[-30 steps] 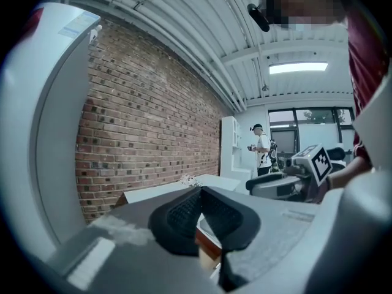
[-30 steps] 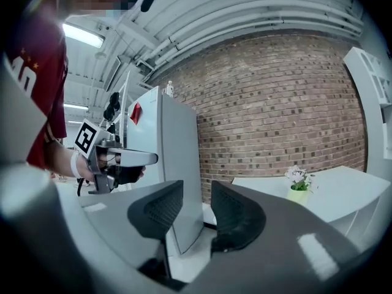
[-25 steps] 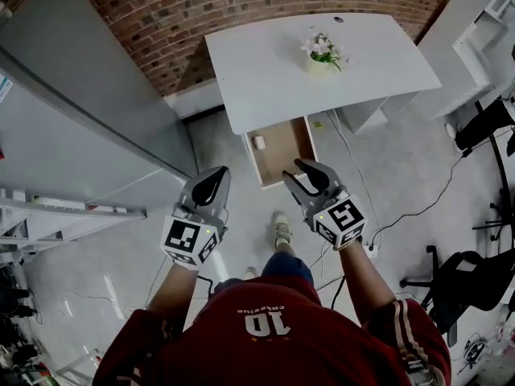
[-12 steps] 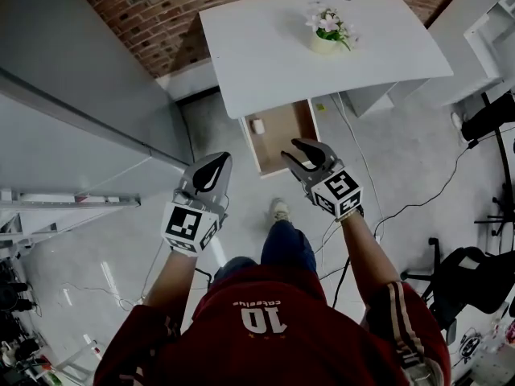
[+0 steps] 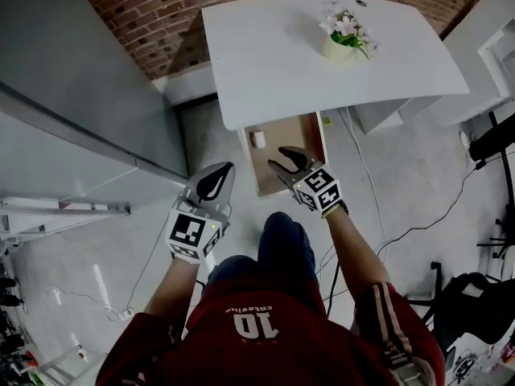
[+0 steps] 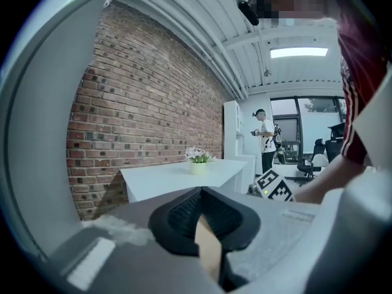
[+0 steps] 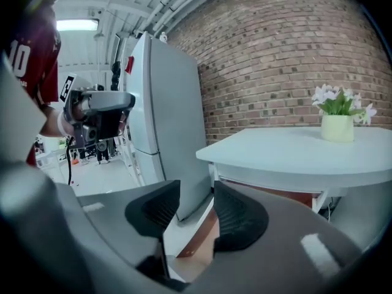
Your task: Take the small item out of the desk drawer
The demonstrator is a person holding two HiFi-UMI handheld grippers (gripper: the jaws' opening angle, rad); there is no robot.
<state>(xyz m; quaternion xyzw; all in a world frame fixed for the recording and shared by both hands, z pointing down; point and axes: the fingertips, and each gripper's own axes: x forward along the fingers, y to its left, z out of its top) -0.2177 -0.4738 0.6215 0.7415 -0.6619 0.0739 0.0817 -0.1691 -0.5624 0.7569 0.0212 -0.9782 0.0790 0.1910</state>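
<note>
The wooden desk drawer [image 5: 299, 135] stands pulled out under the white desk [image 5: 273, 63]. A small white item [image 5: 258, 139] lies in its far left corner. My right gripper [image 5: 278, 158] hovers over the drawer's front half, to the right of the item and apart from it. Its jaws are opening, with nothing between them. In the right gripper view that gripper [image 7: 196, 196] looks at the drawer's side [image 7: 202, 234] below the desk [image 7: 306, 152]. My left gripper [image 5: 217, 179] hangs over the floor left of the drawer. Its pads [image 6: 184, 213] are pressed together and hold nothing.
A pot of white flowers [image 5: 344, 45] stands on the desk's right half. A tall grey cabinet [image 5: 72, 111] fills the left side. Brick wall [image 5: 161, 6] behind the desk. Cables [image 5: 418, 223] trail over the floor at right. A person [image 6: 265, 141] stands far off.
My right gripper has moved left and forward, from in front of the drawer to over it, and its jaws stand wider apart. The left gripper stays shut beside it.
</note>
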